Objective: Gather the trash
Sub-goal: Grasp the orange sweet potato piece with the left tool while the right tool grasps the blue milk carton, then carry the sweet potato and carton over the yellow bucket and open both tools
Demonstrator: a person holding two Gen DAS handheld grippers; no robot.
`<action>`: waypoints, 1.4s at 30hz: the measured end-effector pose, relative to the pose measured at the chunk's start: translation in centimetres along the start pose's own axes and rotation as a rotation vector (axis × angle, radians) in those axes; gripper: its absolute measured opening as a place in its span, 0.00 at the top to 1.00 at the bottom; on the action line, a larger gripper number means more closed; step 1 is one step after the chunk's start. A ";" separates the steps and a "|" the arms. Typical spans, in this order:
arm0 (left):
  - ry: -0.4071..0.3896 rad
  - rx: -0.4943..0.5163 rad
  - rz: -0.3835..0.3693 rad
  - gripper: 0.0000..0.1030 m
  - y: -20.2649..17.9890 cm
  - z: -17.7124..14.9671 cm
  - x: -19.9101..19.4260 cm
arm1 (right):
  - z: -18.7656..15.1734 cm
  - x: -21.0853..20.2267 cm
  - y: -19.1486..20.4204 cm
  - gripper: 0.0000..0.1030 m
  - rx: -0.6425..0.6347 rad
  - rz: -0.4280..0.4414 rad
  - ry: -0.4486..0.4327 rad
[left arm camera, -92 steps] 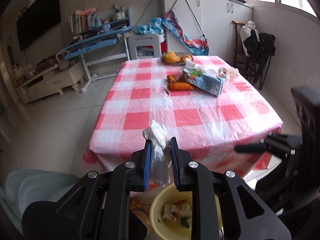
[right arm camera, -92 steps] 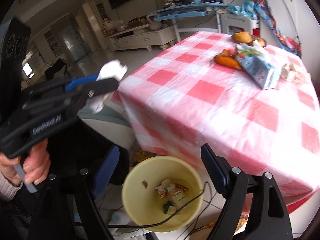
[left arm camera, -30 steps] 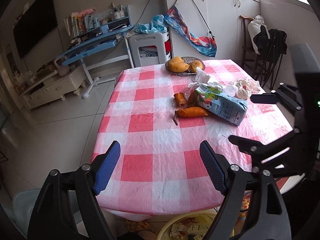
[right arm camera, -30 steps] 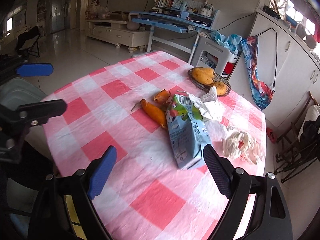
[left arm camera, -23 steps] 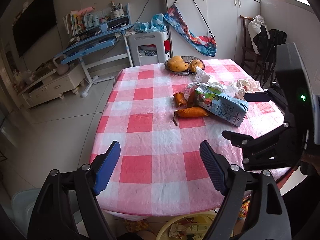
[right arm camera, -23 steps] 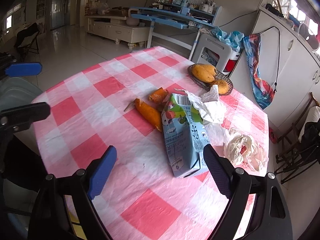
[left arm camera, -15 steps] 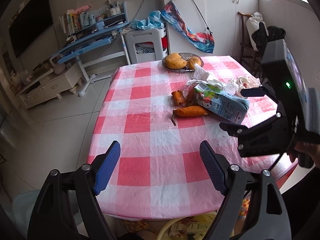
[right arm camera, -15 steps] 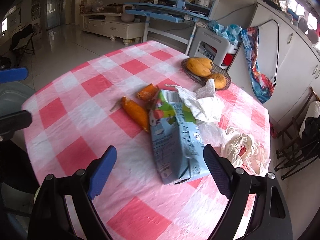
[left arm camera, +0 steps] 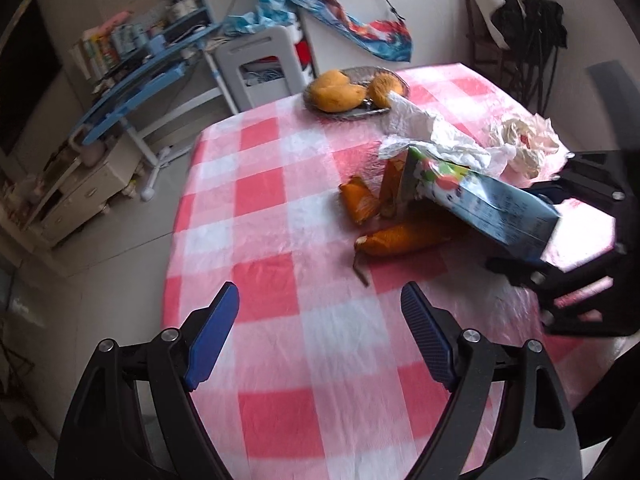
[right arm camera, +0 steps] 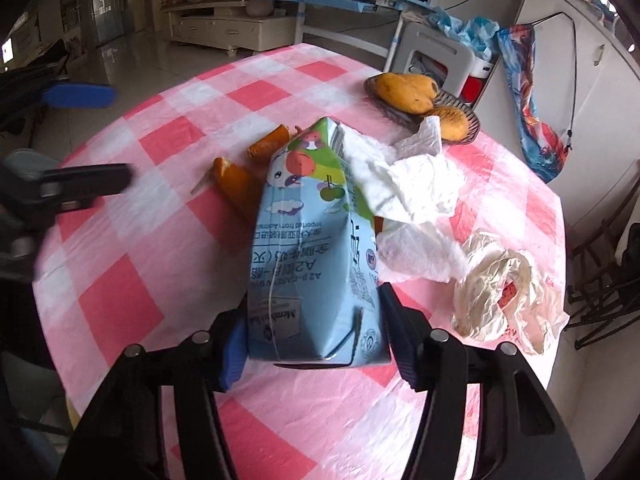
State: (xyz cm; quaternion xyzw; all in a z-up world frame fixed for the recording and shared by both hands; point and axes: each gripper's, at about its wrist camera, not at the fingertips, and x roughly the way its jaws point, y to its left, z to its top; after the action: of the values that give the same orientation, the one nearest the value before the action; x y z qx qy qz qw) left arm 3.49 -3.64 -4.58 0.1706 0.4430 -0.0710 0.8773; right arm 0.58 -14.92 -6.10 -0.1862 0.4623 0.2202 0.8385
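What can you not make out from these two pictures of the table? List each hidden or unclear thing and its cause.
- Carton base: right wrist view, the right tongs flank it; pad contact unclear.
- Right tongs in the left wrist view: blurred, cut by the frame edge.
- Crumpled bag: the red contents are hidden by folds.
- Orange peel: partly under the carton.
- Left tongs: open, empty.

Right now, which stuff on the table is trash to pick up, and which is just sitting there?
Trash to collect:
milk carton, between the right gripper fingers
white paper towel
crumpled plastic bag
orange peels

Just sitting there:
basket of mangoes
checked tablecloth
blue desk
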 end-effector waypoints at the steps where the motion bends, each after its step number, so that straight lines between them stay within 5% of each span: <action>1: 0.005 0.012 -0.008 0.23 -0.2 0.4 0.7 | -0.2 -0.3 0.0 0.44 -0.007 -0.001 0.004; 9: 0.007 0.163 -0.074 0.24 -3.6 2.4 4.2 | -3.6 -2.0 -0.6 0.44 0.025 0.044 0.110; 11: 0.015 0.191 -0.092 0.31 -4.6 2.8 5.0 | -3.7 -2.0 -0.8 0.34 0.050 0.021 0.109; 18: 0.017 0.206 -0.074 0.78 -5.6 3.2 5.3 | -2.5 -2.1 -0.3 0.26 0.052 -0.065 0.016; 19: 0.025 0.186 -0.085 0.83 -5.1 3.1 5.2 | -2.2 -2.0 -0.3 0.27 0.058 -0.069 0.007; 21: 0.046 0.142 -0.119 0.89 -3.9 2.9 4.9 | -2.2 -1.8 -0.5 0.45 0.070 -0.054 0.013; 26: 0.101 0.066 -0.143 0.90 -1.7 0.5 2.9 | -2.3 -2.2 -0.1 0.52 0.081 0.025 0.007; 30: 0.171 0.013 -0.240 0.90 -0.2 -2.0 1.5 | -2.3 -3.2 1.3 0.52 0.051 0.138 -0.026; 32: 0.171 0.022 -0.218 0.84 -0.5 -2.8 0.9 | -2.4 -2.9 2.1 0.51 0.029 0.134 -0.014; 34: 0.157 0.038 -0.190 0.61 -1.0 -3.1 0.7 | -2.4 -2.7 2.8 0.50 -0.001 0.100 -0.003; 35: 0.142 0.054 -0.155 0.57 -1.4 -3.1 0.6 | -2.4 -2.8 3.0 0.48 -0.004 0.090 -0.009; 40: 0.112 0.043 -0.059 0.55 -2.3 -2.5 1.4 | -2.4 -3.5 3.3 0.43 0.009 0.040 -0.049; 42: 0.113 0.030 -0.064 0.59 -2.5 -2.3 1.9 | -2.4 -3.3 3.4 0.49 0.000 0.026 -0.043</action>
State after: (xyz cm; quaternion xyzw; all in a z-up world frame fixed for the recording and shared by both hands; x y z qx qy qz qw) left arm 2.19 -5.11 -7.99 0.1733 0.4961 -0.0958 0.8454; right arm -4.52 -14.04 -4.82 -0.1754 0.4464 0.2351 0.8454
